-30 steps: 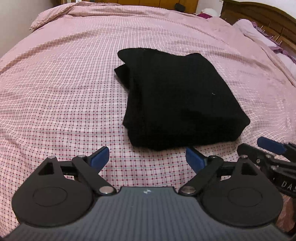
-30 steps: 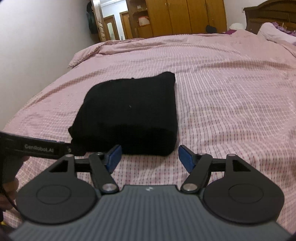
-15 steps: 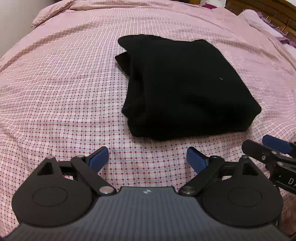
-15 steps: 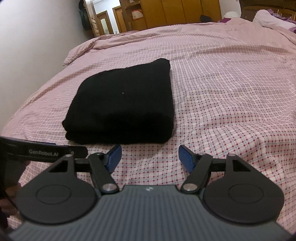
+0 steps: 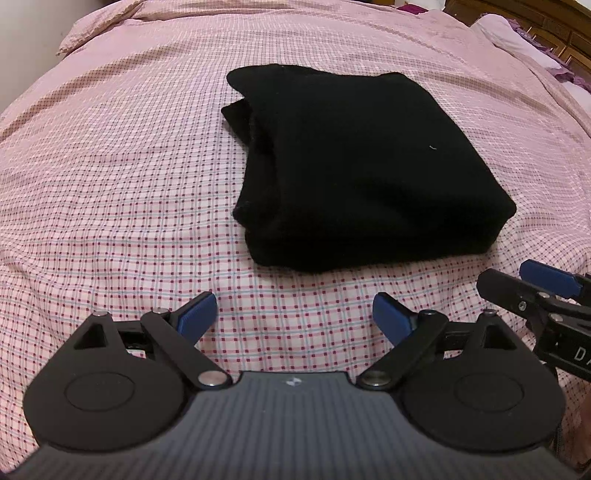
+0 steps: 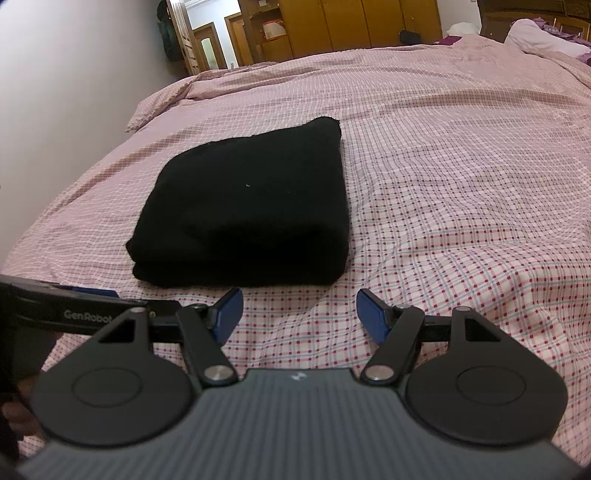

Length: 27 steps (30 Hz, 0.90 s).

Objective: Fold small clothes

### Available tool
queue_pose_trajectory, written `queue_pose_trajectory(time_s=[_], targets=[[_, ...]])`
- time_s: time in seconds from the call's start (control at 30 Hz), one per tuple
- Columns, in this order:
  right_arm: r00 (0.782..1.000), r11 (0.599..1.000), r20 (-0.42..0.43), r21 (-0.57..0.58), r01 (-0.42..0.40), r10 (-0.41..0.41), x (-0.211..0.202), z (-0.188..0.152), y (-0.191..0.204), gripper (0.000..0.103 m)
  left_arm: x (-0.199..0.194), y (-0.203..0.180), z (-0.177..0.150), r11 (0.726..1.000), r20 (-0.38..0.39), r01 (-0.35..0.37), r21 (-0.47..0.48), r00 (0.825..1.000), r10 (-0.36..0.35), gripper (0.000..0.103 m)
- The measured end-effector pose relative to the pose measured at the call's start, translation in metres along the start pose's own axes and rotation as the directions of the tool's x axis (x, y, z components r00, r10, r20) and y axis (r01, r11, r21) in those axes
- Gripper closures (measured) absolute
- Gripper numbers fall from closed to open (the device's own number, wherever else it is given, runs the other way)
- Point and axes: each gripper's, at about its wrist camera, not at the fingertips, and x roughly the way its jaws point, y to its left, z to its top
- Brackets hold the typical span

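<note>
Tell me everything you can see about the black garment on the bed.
The black garment is a plain, soft-looking knit, folded into a thick rectangular bundle. It lies flat on the pink checked bedsheet. Its layered edges show on one side, and a tiny white speck sits on top. Only the sheet touches it.

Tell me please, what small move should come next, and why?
Probably draw both grippers back: the black garment already lies folded in a neat stack on the checked bedspread, and the left gripper and right gripper are open, touching nothing.

Home bedroom, pink checked bedspread (image 6: 461, 184), wooden wardrobe (image 6: 354, 26), pillow (image 6: 535, 33)
</note>
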Motion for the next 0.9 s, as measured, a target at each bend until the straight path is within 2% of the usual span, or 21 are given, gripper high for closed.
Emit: queue_pose_trajectory(time_s=[0.9], targets=[[1.000, 1.000, 0.007, -0.007, 0.001, -0.001, -0.0014, 0.0005, 0.0018, 0.033, 0.0004, 0.0004, 0.0001, 1.000, -0.004, -0.001, -0.002, 1.000, 0.001, 0.009]])
